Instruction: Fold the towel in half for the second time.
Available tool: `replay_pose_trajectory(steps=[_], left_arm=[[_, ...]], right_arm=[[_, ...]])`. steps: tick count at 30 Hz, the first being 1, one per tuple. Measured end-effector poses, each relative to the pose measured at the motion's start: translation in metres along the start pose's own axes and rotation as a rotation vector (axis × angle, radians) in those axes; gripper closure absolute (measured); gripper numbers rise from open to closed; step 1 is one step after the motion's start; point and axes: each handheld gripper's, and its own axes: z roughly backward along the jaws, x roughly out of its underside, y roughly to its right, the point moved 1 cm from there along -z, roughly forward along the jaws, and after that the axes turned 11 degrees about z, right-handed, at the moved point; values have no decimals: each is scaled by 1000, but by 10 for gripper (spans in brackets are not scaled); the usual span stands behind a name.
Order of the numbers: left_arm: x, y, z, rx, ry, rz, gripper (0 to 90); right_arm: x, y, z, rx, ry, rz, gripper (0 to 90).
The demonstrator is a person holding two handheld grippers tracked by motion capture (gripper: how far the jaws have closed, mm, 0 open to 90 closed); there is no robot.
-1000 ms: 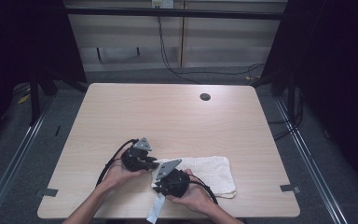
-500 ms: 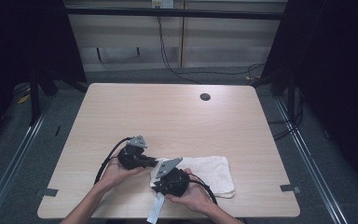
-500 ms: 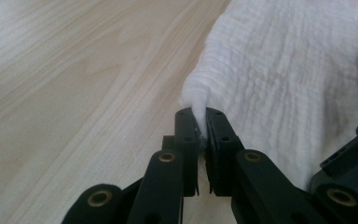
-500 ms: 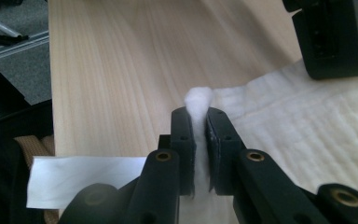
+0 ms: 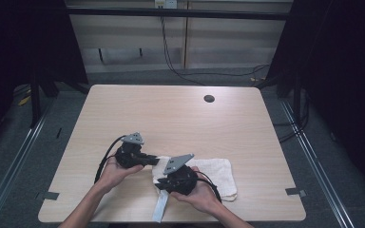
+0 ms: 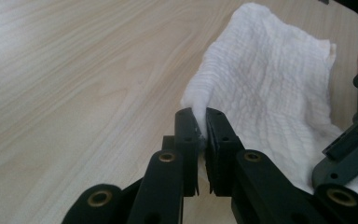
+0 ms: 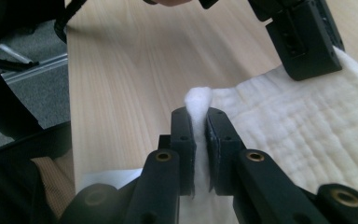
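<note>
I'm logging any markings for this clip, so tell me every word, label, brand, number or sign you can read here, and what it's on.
None: no readable text in any view.
White towel: plain weave, no tag or print visible.
Left tool and right tool: black jaws with brass-coloured pivots, no lettering.
Table: bare wood grain, unmarked dark round spot.
White strip at the near table edge: no readable marks.

Item: white cloth (image 5: 215, 175), 1 pc. Waffle/ribbed weave, soft, crumpled. Lies mostly flat on the worktop (image 5: 180, 118), near front edge, right of centre. Two left-side corners lifted off the surface & pinched into small peaks (image 6: 200, 100) (image 7: 198, 100). A narrow white strip hangs past the front edge.
</note>
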Motion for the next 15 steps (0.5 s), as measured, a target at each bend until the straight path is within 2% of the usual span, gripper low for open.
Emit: replay_pose_trajectory(steps=[4, 7, 15], left_arm=[[-2, -1, 0, 0, 8, 14, 847], [-4, 0, 4, 1, 24, 23, 847], [-9, -6, 26, -5, 65, 25, 848]], right_arm=[[-3, 1, 4, -1, 19, -8, 829], [-6, 2, 6, -4, 32, 3, 829], [-23, 5, 13, 2, 83, 2, 829]])
